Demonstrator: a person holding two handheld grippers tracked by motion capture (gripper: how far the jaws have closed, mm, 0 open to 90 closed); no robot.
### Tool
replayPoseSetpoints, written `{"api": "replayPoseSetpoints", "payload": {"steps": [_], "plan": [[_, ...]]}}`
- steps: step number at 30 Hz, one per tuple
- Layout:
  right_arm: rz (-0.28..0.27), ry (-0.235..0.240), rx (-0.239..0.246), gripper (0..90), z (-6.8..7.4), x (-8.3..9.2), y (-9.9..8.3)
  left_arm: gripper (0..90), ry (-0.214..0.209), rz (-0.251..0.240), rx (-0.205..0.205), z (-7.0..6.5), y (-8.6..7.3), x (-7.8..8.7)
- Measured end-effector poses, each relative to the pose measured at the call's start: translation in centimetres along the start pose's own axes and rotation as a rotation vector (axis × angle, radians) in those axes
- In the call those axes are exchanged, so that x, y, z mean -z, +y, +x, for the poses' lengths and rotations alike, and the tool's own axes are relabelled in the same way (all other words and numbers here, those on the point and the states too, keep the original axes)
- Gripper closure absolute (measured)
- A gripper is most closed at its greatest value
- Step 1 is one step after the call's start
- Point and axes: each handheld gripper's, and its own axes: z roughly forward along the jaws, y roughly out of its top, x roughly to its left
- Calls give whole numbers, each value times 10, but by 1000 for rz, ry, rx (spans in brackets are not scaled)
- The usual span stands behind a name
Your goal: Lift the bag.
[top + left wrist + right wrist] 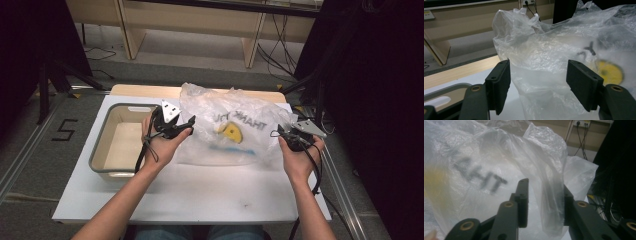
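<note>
Nearest, bare white table (200,195), smooth and matte, with two forearms coming in over its front edge. Left gripper (176,123) held at the bag's left edge, black jaws standing wide with nothing pinched; through the gap, crinkled film lying just beyond the pads (499,82), apart from them. Right gripper (291,137) at the bag's right edge, jaws partly spread, a limp fold of film (551,202) draped down between them and resting against one pad, not clamped. Plastic bag (235,130) slumped in the middle of the table between both grippers: thin, translucent, wrinkled, puffed with air, dark lettering and a yellow round print on its face. Left of it, just beside, a shallow grey bin (100,150) with rounded corners and a pale floor.

Likely trouble: slick film clinging to the right pad and dragging the bag along on any pull-away; light, air-filled shape liable to collapse or slide; a snagged fold could tear
</note>
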Motion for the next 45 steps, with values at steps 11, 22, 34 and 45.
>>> {"api": "replayPoseSetpoints", "payload": {"steps": [11, 22, 34, 45], "plan": [[-36, -35, 20, 464, -2, 6, 1, 357, -9, 24, -15, -1, -7, 0], [-54, -44, 10, 315, -4, 14, 1, 354, -25, 42, -23, -2, -12, 3], [-130, -44, 8, 286, -8, 29, 3, 350, -32, 49, -37, -2, -15, 8], [-114, -30, 0, 268, -14, 37, 3, 344, -58, 66, -37, -2, -19, 11]]}}
